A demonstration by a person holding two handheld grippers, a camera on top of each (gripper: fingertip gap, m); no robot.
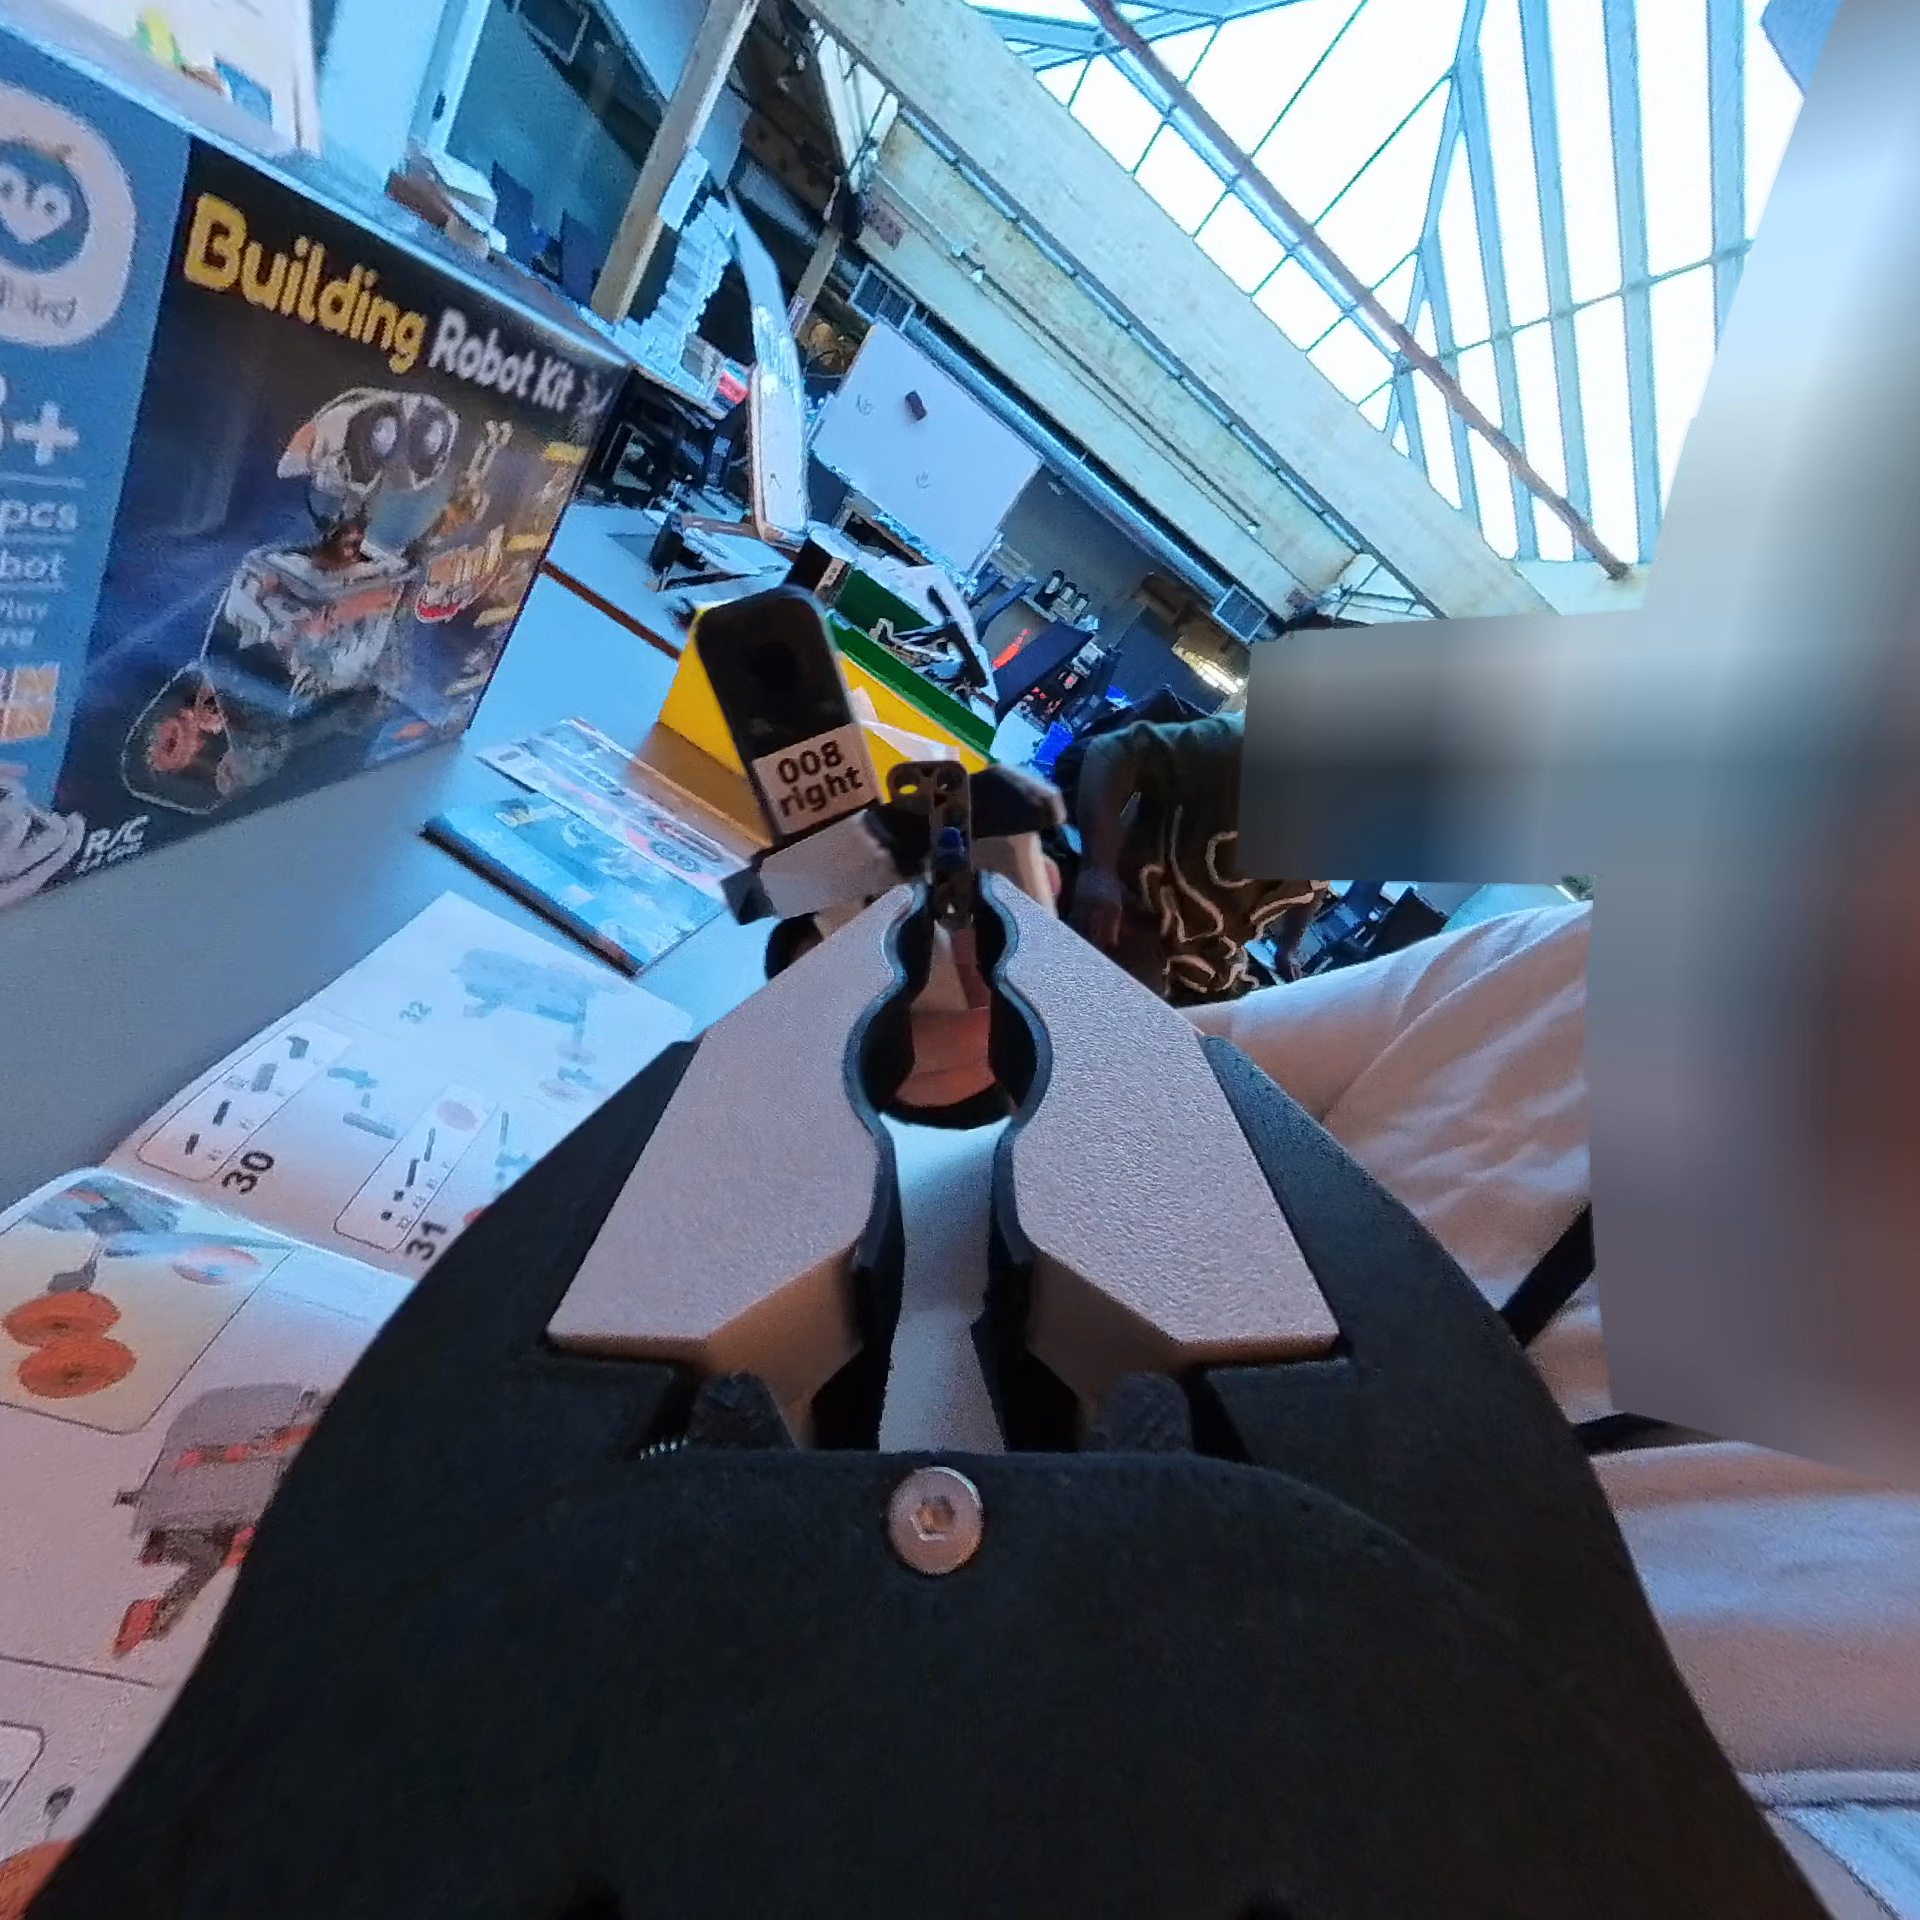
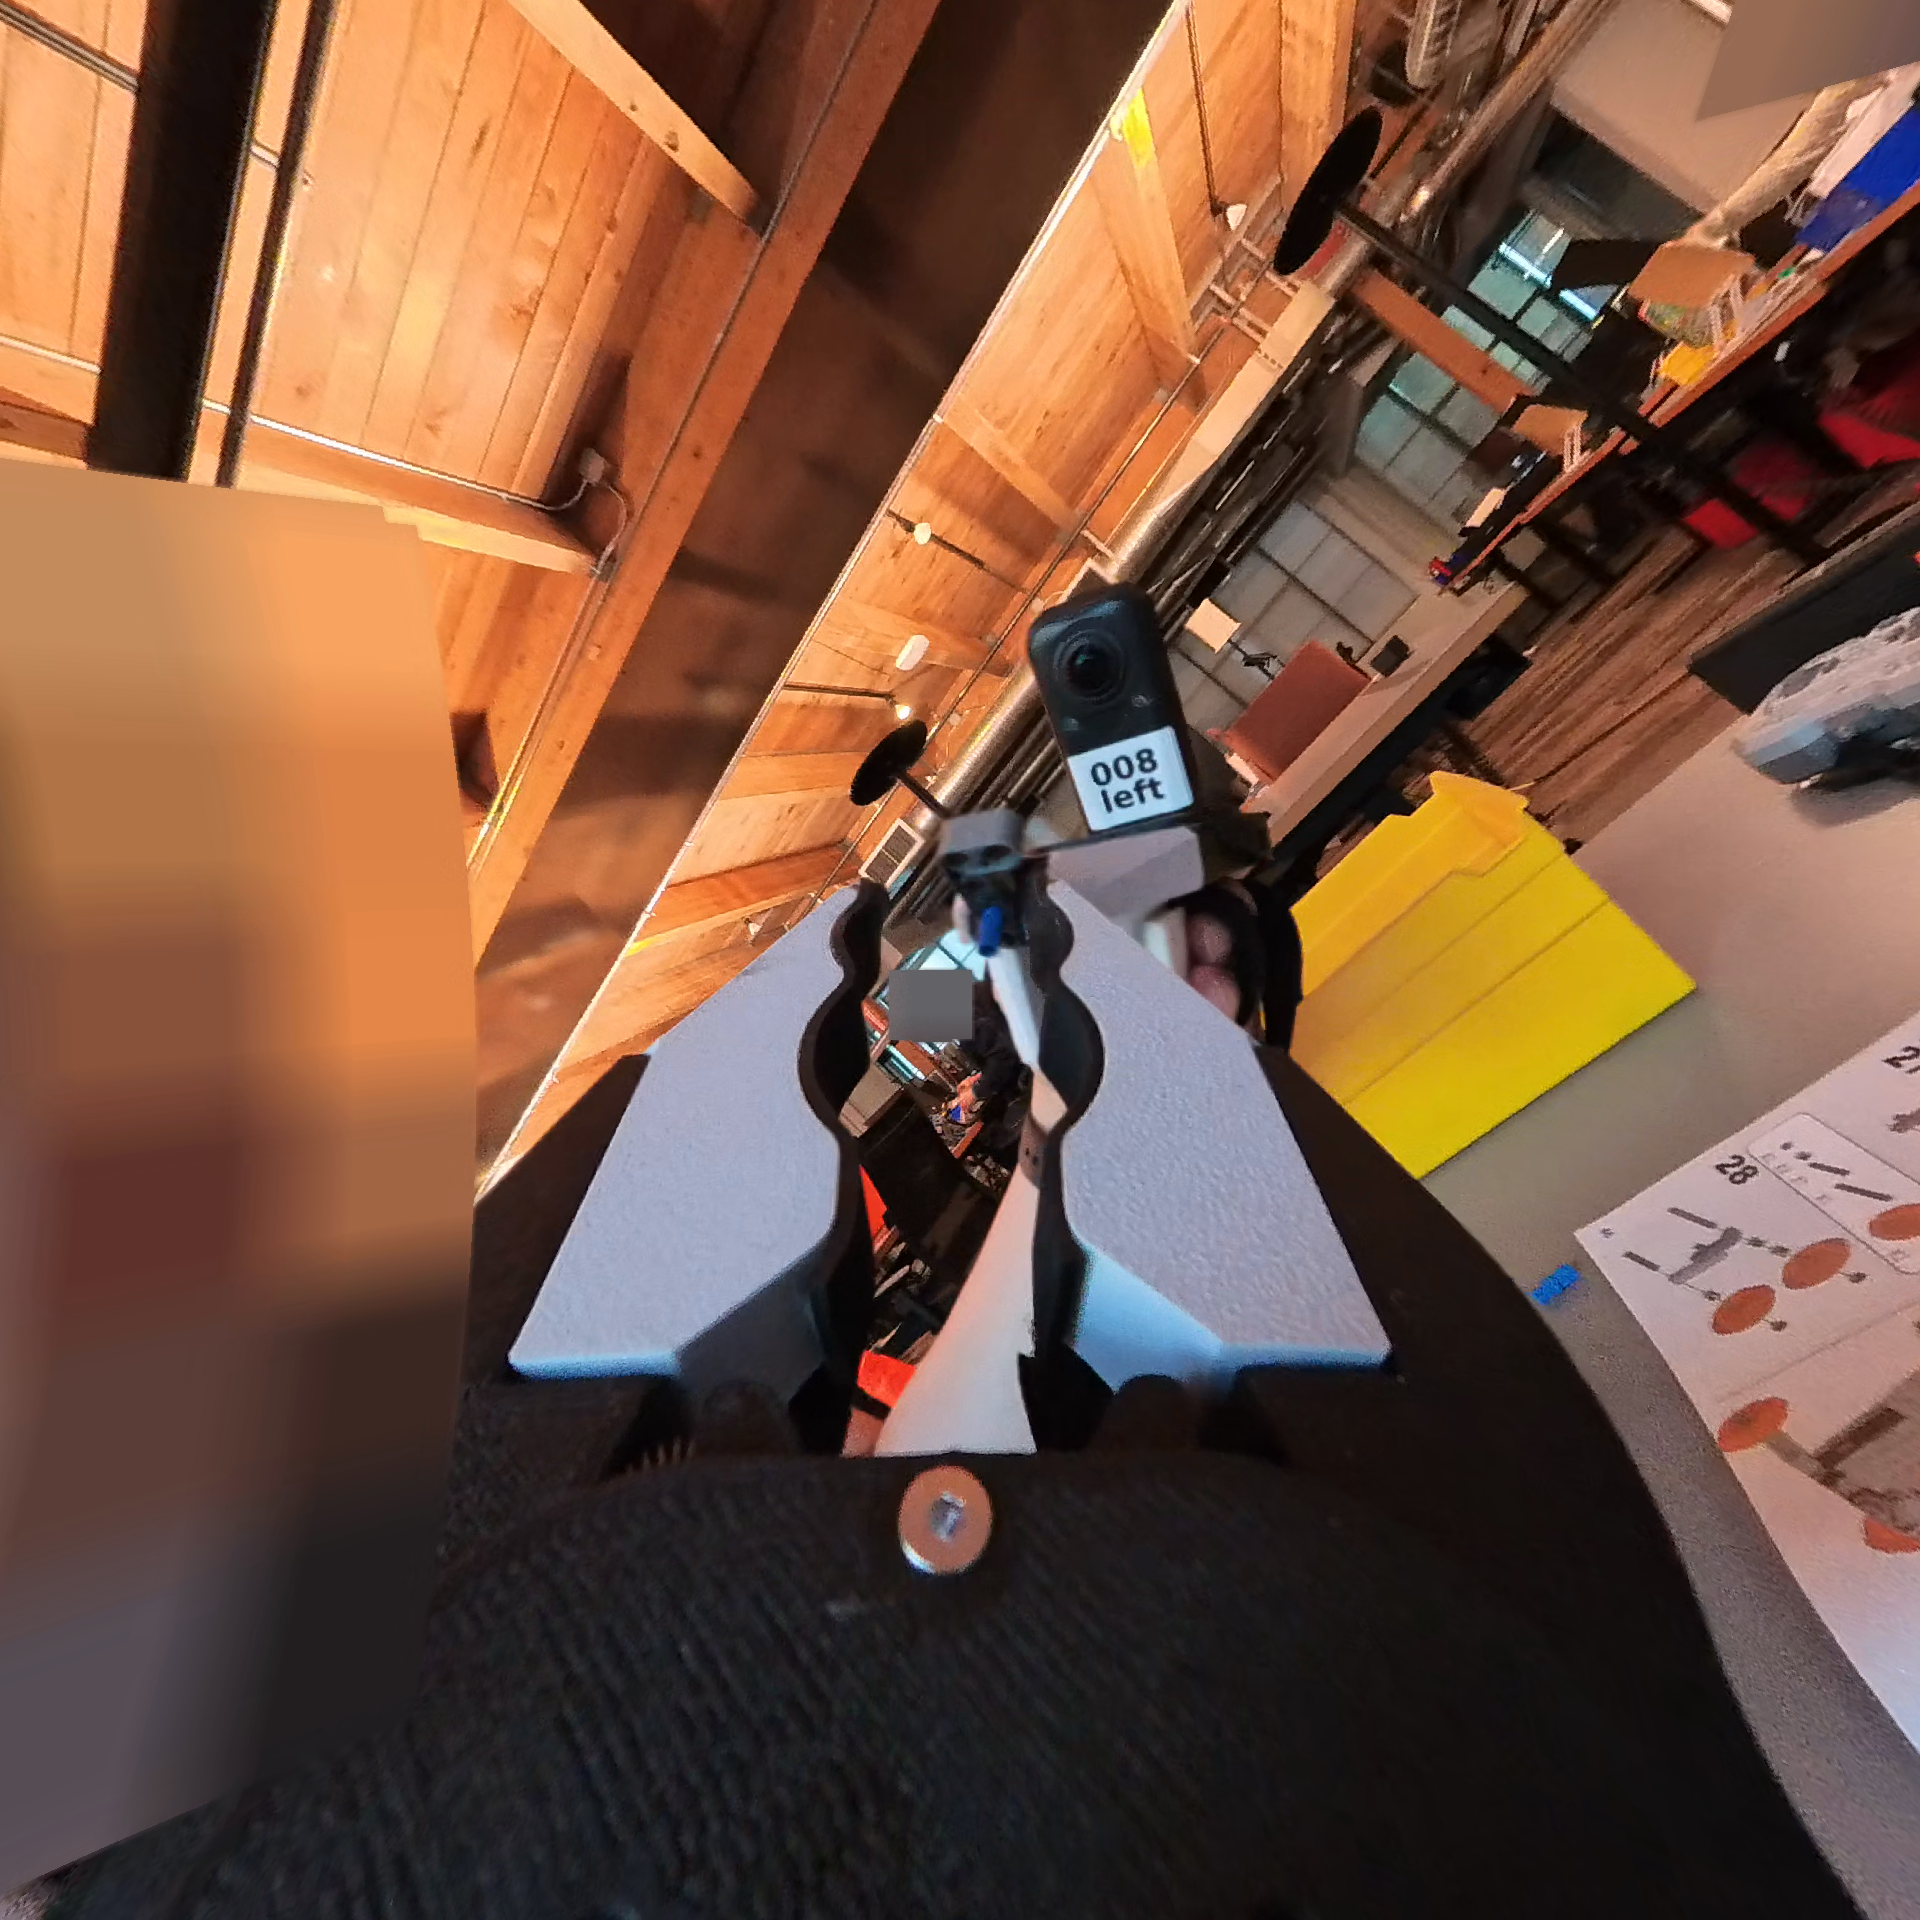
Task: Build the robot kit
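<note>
My left gripper [image 1: 951, 906] is shut on a small dark building piece [image 1: 940, 795] with a blue pin [image 1: 948, 844], held up in the air above the table. The right gripper [image 1: 831, 868], with a black camera on top, faces it from just beyond and to the left of the piece. In the right wrist view the same piece [image 2: 982, 847] looks grey, with the blue pin [image 2: 992, 927] pointing down. It sits at the tips of my right gripper [image 2: 961, 909], whose jaws stand apart around it. The left gripper [image 2: 1127, 868] and the hand holding it show behind.
A robot kit box [image 1: 312, 499] stands on the grey table [image 1: 208, 935]. An open instruction booklet [image 1: 343, 1122] lies below it and also shows in the right wrist view [image 2: 1787, 1247]. A yellow bin [image 2: 1455, 966], a loose blue piece [image 2: 1556, 1284] and a grey model [image 2: 1839, 717] are there too. The tips of both grippers are at nearly the same place.
</note>
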